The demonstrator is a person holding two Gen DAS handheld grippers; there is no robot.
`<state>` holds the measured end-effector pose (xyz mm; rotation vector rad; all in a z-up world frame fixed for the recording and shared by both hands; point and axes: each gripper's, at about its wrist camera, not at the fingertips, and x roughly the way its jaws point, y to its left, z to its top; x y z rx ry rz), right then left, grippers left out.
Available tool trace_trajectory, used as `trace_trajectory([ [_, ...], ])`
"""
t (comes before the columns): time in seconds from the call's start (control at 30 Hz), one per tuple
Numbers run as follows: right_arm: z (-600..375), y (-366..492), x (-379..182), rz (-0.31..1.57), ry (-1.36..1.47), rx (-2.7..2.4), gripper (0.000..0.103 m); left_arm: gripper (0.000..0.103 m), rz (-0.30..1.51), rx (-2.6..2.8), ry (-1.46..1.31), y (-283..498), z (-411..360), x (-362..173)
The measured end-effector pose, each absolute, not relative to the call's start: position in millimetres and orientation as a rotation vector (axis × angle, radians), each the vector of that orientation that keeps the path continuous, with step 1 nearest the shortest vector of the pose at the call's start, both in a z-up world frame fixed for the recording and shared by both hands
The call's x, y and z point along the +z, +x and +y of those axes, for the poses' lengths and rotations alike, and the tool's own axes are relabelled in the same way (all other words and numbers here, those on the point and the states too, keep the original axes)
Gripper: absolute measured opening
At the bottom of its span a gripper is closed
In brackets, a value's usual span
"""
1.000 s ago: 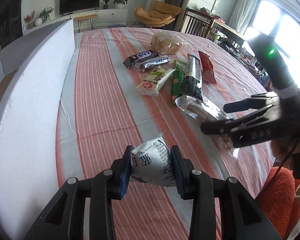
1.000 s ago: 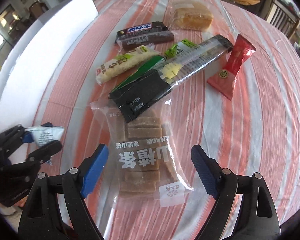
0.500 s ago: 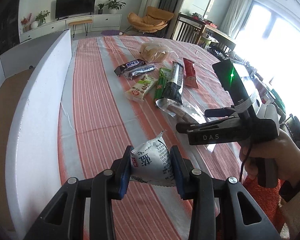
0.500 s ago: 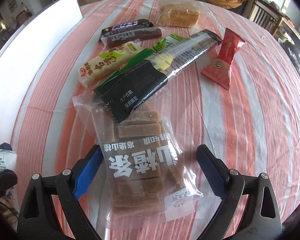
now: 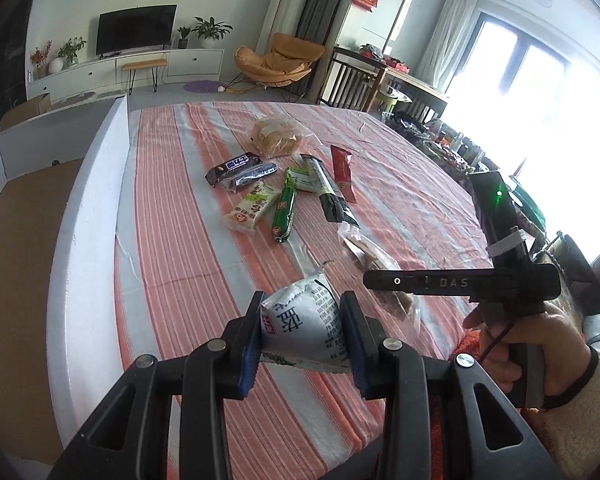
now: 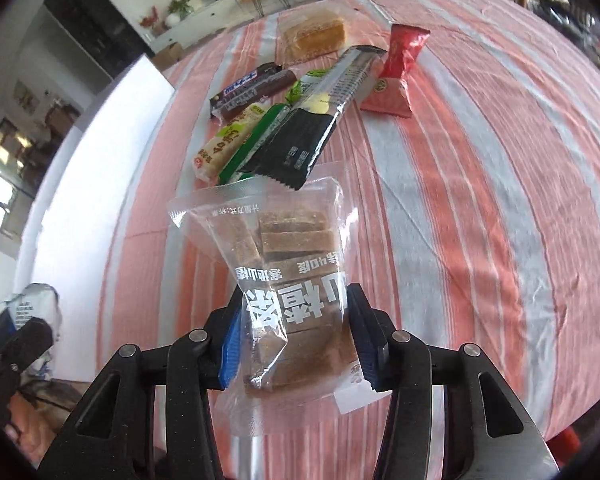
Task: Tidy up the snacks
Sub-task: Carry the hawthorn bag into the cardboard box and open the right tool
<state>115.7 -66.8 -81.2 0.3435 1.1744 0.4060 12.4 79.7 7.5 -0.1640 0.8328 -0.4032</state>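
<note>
Now: left gripper [image 5: 302,326] clamped on white pouch [image 5: 304,320] | right gripper [image 6: 294,334] clamped on clear bag [image 6: 288,280] | both above striped cloth [image 5: 180,220]

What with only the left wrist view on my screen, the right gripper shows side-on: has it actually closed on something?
Observer: Yes. In the right wrist view the right gripper is shut on the clear bag of brown bars, with a blue pad against each side.
Operator: My left gripper holds the white packet. Is that bag free of the pile?
Observer: Not clearly. The black packet has its serrated end over the bag's sealed far edge; whether they touch, I cannot tell.
Operator: Where along the bag is the grip?
Observer: On the near half, across the large white printed characters.
</note>
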Motion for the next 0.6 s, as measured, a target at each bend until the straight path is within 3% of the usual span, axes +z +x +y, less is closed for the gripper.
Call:
trace_trajectory([
  [0.3,-84,98,-83,1.124,0.859,0.622,0.049,0.036,0.803,-0.428,-0.208,10,83,27],
  [0.5,-90,90,-67,1.066,1.013,0.723,0.049,0.036,0.798,-0.405,-0.222,7,92,30],
  [0.6,-96,70,-51,1.055,0.961,0.714,0.049,0.036,0.790,-0.393,-0.236,5,100,33],
])
